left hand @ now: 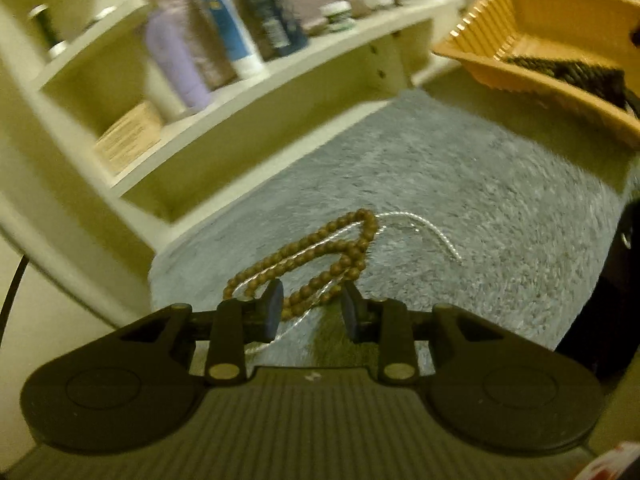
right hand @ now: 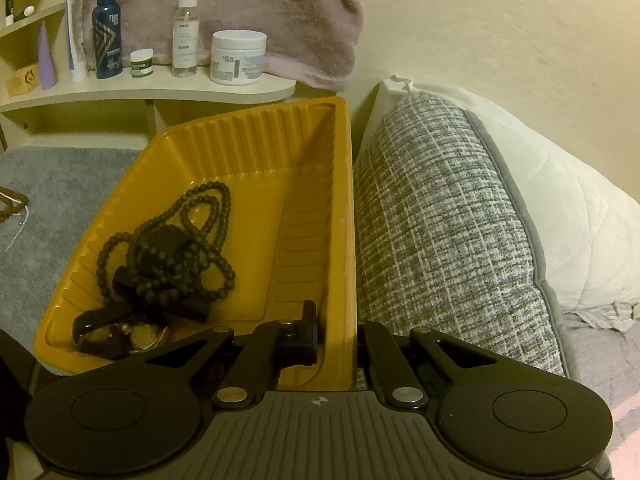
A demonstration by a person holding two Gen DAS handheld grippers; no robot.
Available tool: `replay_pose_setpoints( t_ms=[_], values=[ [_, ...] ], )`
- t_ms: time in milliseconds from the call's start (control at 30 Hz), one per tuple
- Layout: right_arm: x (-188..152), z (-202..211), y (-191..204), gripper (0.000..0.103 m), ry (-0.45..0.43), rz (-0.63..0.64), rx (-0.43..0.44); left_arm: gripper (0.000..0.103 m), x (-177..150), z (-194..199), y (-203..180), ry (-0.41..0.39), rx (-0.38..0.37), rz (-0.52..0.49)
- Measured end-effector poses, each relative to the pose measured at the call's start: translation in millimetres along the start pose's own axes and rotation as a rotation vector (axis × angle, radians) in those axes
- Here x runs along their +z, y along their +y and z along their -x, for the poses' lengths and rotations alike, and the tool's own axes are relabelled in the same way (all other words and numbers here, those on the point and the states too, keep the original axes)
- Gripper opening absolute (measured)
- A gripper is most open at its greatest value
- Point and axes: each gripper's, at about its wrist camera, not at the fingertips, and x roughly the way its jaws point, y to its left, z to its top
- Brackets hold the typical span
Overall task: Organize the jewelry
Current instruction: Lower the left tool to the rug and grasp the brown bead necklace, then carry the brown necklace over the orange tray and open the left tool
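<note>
Left gripper (left hand: 310, 306), fingers part-open astride the brown beads (left hand: 320, 258): sink, then close. Right gripper (right hand: 338, 334) clamps the tray (right hand: 340, 200) wall.

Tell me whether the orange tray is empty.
Not empty: the orange tray holds a black bead necklace and a watch.

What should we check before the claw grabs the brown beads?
1. Brown bead necklace lies between the left gripper fingers: ok.
2. Fingers apart enough, not pressing the beads: ok.
3. Silver chain is tangled with the beads and may come along: not ok.
4. Right gripper is clamped on the yellow tray wall: ok.
5. Tray has bare room beside the black beads: ok.
6. Beads free of the gray towel: cannot tell.
</note>
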Motion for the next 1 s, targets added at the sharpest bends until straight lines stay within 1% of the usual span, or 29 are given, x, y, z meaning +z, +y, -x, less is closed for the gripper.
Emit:
replay_pose_setpoints(
  t_ms=[167, 267, 333, 567, 667, 700, 767, 800, 867, 1000],
  values=[
    [-0.7, -1.6, -0.9, 0.004, 0.003, -0.002, -0.001, 0.027, 9.0, -11.3, -3.3, 0.022, -0.051, -0.129],
    [-0.6, -1.7, -1.0, 0.004, 0.006, 0.001, -0.003, 0.027, 12.6, -17.4, -2.8, 0.035, -0.085, -0.186],
    [-0.3, -1.8, -1.0, 0.004, 0.007, 0.005, -0.003, 0.027, 15.3, -21.1, 0.0, 0.052, -0.12, -0.212],
    [0.5, -1.4, -0.2, 0.004, 0.007, 0.009, -0.008, 0.027, 22.5, -32.4, 16.8, 0.118, -0.247, -0.24],
    [0.6, -0.7, 0.0, 0.004, 0.006, 0.01, -0.009, 0.018, 27.1, -35.2, 18.1, 0.15, -0.292, -0.255],
    [0.8, -0.2, 0.3, 0.004, 0.006, 0.011, -0.009, 0.016, 28.1, -35.2, 16.9, 0.157, -0.297, -0.267],
    [0.4, 0.1, 0.0, 0.004, 0.006, 0.012, -0.01, 0.015, 29.2, -35.2, 13.9, 0.162, -0.293, -0.294],
    [0.6, 0.3, 0.4, 0.004, 0.006, 0.012, -0.009, 0.011, 29.3, -33.9, 12.7, 0.155, -0.286, -0.302],
    [0.8, 0.3, 0.4, 0.004, 0.006, 0.012, -0.009, 0.007, 29.0, -30.6, 11.0, 0.142, -0.28, -0.31],
    [1.0, 0.3, 0.4, 0.004, 0.005, 0.012, -0.009, 0.006, 28.2, -22.0, 10.8, 0.109, -0.254, -0.307]
  ],
)
